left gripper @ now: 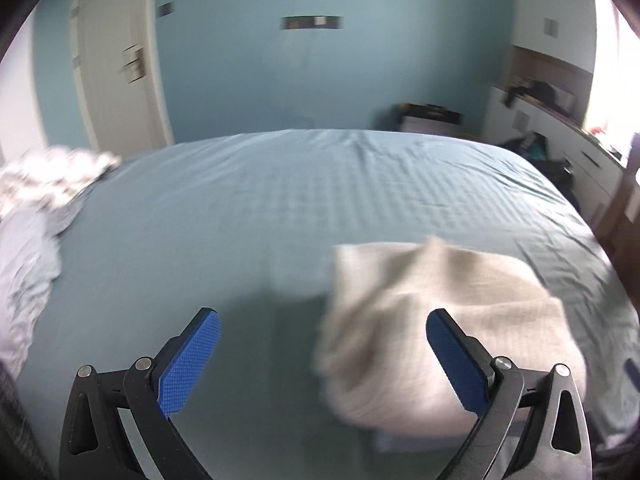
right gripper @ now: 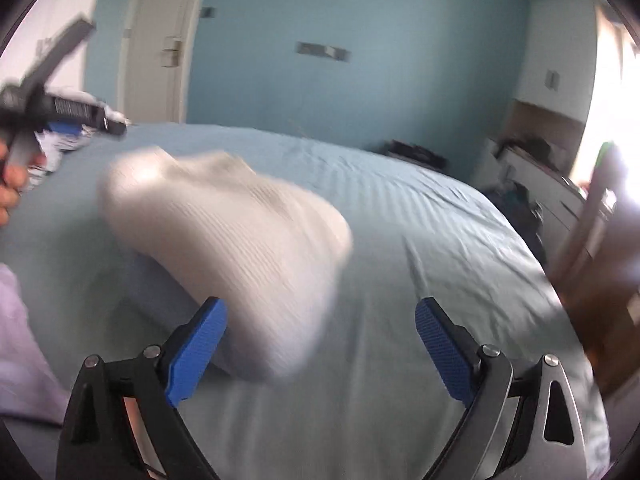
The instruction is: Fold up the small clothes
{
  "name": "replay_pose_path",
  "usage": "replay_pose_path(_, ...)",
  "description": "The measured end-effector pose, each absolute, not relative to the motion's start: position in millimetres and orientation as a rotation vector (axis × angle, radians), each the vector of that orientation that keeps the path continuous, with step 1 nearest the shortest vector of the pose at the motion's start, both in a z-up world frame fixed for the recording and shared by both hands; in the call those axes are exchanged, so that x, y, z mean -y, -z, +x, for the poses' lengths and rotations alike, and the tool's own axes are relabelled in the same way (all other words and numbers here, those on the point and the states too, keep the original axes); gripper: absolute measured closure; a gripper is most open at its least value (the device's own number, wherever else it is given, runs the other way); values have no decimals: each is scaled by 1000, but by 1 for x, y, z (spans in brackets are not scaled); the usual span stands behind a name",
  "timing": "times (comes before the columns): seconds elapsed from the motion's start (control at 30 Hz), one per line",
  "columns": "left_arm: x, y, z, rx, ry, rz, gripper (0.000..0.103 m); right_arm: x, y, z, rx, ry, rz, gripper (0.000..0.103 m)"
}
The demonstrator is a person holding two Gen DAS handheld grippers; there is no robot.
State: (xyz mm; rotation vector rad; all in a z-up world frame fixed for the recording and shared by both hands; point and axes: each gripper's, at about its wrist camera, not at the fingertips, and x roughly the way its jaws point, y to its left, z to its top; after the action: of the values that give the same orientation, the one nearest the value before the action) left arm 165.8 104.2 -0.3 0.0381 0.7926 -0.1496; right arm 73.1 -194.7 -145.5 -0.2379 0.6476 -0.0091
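Note:
A cream ribbed garment (left gripper: 448, 304), folded into a thick bundle, lies on the blue-grey bed sheet (left gripper: 248, 216); it is blurred in both views. My left gripper (left gripper: 324, 320) stands open above the sheet, with the garment's left edge behind its right finger (left gripper: 456, 356) and nothing pressed between the pads. In the right wrist view the same garment (right gripper: 224, 220) lies ahead and to the left, and my right gripper (right gripper: 320, 308) is wide open, its left finger (right gripper: 196, 348) close to the bundle's near edge. The left gripper's body (right gripper: 60, 108) shows at upper left, held by a hand (right gripper: 12, 188).
A heap of patterned clothes (left gripper: 52, 176) and pale fabric (left gripper: 24, 280) lie at the bed's left side. A white door (left gripper: 116, 72) stands in the far wall. Drawers with clutter (left gripper: 576, 148) and a wooden post (right gripper: 584, 224) line the right edge of the bed.

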Motion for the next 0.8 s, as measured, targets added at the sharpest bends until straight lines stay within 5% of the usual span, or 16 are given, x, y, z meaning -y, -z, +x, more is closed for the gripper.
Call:
replay_pose_path(0.27, -66, 23, 168, -795, 107, 189, 0, 136, 162, 104, -653, -55, -345, 10)
replay_pose_path(0.33, -70, 19, 168, -780, 90, 172, 0, 131, 166, 106, -658, -48, -385, 24)
replay_pose_path(0.37, -73, 18, 170, -773, 84, 165, 0, 135, 168, 105, -672, -26, -402, 58)
replay_pose_path(0.6, -66, 12, 167, -771, 130, 133, 0, 177, 157, 97, -695, 24, -285, 71)
replay_pose_path(0.8, -37, 29, 157, -801, 130, 287, 0, 175, 179, 95, -764, 57, -293, 72)
